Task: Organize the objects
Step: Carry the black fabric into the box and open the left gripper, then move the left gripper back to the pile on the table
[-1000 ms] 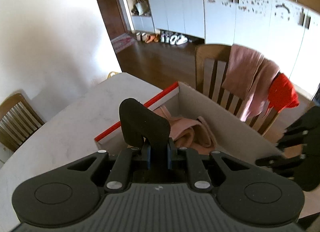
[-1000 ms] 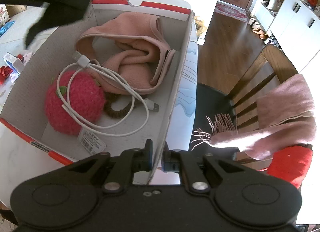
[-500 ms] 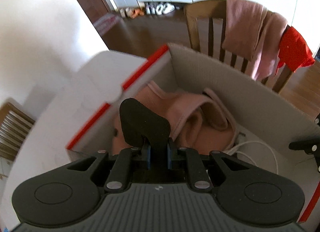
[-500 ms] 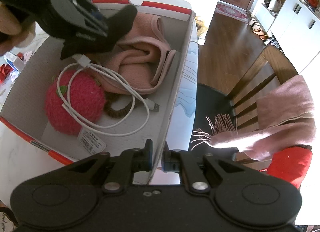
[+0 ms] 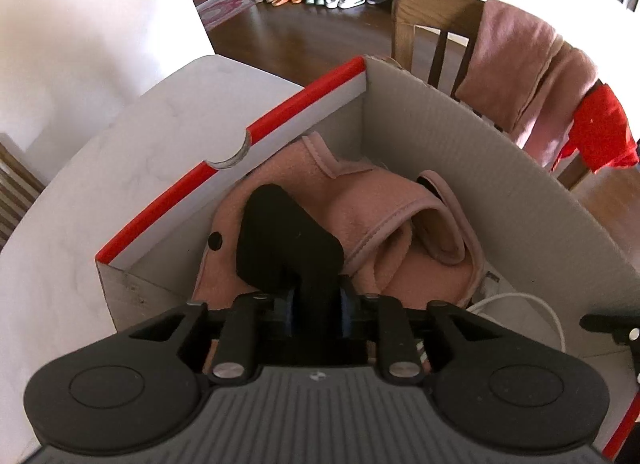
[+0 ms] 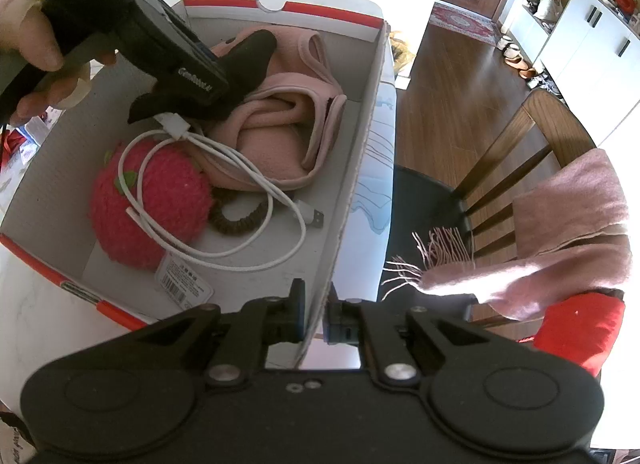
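Note:
A grey cardboard box (image 5: pixel 440 132) with a red-striped rim stands on the white table (image 5: pixel 120 184). Inside lie a pink fleece garment (image 5: pixel 380 224) (image 6: pixel 280 136), a red plush strawberry (image 6: pixel 160 204), a white cable (image 6: pixel 240 168) and a brown hair tie (image 6: pixel 240 226). My left gripper (image 5: pixel 316 302) (image 6: pixel 226 78) reaches down into the box above the pink fleece. A black sock-like cloth (image 5: pixel 288 240) (image 6: pixel 252 52) sits between its pads, which still touch it while the jaws are opening. My right gripper (image 6: pixel 316 316) is shut on the box's right wall (image 6: pixel 360 144).
A wooden chair (image 6: pixel 532 136) draped with a pink scarf (image 6: pixel 572 224) and a red garment (image 6: pixel 576 328) stands just beyond the box. A person's hand (image 6: pixel 36 44) grips the left tool. Small packets (image 6: pixel 32 132) lie left of the box. Dark wood floor (image 6: pixel 440 84) lies past the table edge.
The left gripper has come down from above the box rim into the box, carrying the black cloth toward the pink fleece. Its jaws stand slightly wider. The right gripper has not moved.

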Demonstrator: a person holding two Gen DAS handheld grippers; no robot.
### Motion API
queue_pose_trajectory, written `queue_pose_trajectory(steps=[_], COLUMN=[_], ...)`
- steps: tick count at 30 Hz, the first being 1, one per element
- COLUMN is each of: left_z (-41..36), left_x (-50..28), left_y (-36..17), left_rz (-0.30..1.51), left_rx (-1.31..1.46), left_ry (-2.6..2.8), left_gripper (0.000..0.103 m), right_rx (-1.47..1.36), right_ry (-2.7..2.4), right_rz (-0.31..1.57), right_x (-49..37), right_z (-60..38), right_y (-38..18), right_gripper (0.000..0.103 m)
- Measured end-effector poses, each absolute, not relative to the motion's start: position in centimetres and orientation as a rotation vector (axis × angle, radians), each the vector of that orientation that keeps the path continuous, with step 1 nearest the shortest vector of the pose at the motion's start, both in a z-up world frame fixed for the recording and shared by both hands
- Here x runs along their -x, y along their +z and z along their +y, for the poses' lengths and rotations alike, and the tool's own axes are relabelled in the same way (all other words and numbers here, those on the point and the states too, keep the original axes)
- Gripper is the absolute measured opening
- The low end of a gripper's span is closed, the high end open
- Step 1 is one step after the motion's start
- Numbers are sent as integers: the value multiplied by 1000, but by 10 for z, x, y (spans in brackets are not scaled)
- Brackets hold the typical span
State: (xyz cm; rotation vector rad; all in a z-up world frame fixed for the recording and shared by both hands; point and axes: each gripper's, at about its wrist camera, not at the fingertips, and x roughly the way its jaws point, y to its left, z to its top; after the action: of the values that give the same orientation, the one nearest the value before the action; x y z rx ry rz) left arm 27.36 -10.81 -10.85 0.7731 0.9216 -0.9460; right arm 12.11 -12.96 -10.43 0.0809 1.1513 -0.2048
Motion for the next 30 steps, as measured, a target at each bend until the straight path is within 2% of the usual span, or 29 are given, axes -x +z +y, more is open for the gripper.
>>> queue_pose_trajectory(steps=[1,2,3,5,25,30], left_z=[-107,-106,-104,-101,-39,-12], left_x=[-273,-273,-272,-270,-238,-228], left_y=[-107,-105,-102,-99,-46,-39], left_rz=[921,915,905,885,846,843], left_rx=[-766,-759,-753,-736,-561,-517], left_ry=[-947,-942,-936,-932,-992,-981], left_gripper=[30,40,56,67,67,72], right_rx=[-81,-82,-81,-82,-65,-68], right_ry=[-205,-206,-206,-206,-209,-213], right_rz=[1151,1151,1151,1151,1150,1147], right_x=[-121,-121,-121,-121,-121,-120], right_z=[-130,-130,-129,-129,-128,-127], right_y=[-104,-104,-104,-104,-102,-101], right_gripper=[7,7,7,7,7,7])
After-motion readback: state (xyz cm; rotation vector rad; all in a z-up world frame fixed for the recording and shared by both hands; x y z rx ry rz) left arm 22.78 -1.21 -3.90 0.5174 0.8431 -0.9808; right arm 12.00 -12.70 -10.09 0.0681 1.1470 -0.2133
